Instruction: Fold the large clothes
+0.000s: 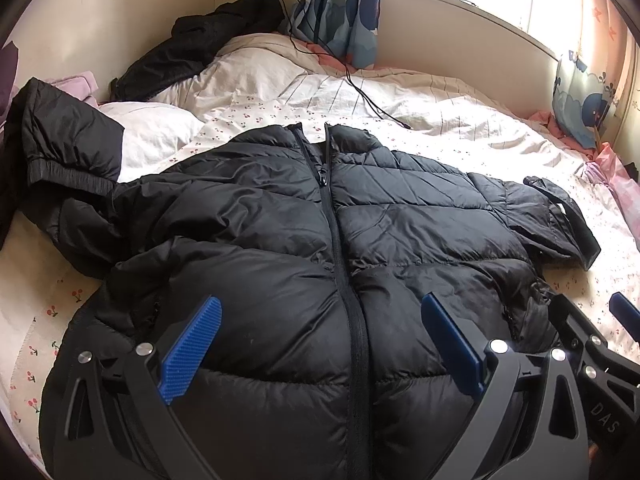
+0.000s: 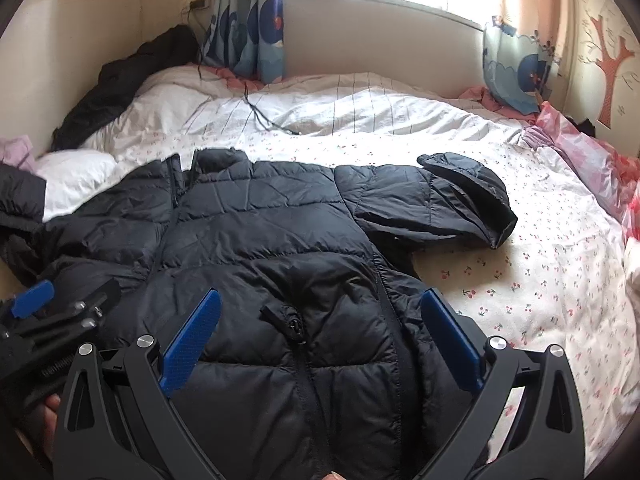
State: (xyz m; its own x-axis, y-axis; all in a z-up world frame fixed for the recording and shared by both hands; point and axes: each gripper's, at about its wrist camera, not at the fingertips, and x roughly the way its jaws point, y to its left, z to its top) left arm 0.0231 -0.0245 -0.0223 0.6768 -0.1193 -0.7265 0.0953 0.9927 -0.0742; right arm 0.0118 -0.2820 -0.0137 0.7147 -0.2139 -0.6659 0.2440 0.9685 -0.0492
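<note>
The bed (image 1: 460,120) fills both views, covered by a white sheet printed with small red cherries. A white quilt (image 2: 320,108) with thin stripes lies bunched along the upper middle of each frame, under the window.

The black puffer jacket (image 1: 304,240) lies flat on the sheet, front side up, zipper (image 1: 340,240) closed most of the way and running from the collar in the frame centre down to the bottom edge. In the right wrist view the jacket (image 2: 280,260) occupies the lower left and centre, with one sleeve (image 2: 452,200) bent across the sheet at centre right. The other sleeve (image 1: 72,152) is crumpled at the left edge of the left wrist view, resting against a white pillow (image 1: 156,136).

A second dark garment (image 1: 208,48) is heaped at the upper left against the wall. Blue patterned curtains (image 2: 248,28) hang at the top centre. A black cable (image 1: 352,80) runs from a wall socket down onto the quilt.

Left gripper (image 1: 316,340): jaws spread wide, blue pads above the lower half of the jacket, holding nothing. Right gripper (image 2: 320,340): likewise wide apart, over the jacket's lower right panel (contact with the fabric cannot be judged from either view).
</note>
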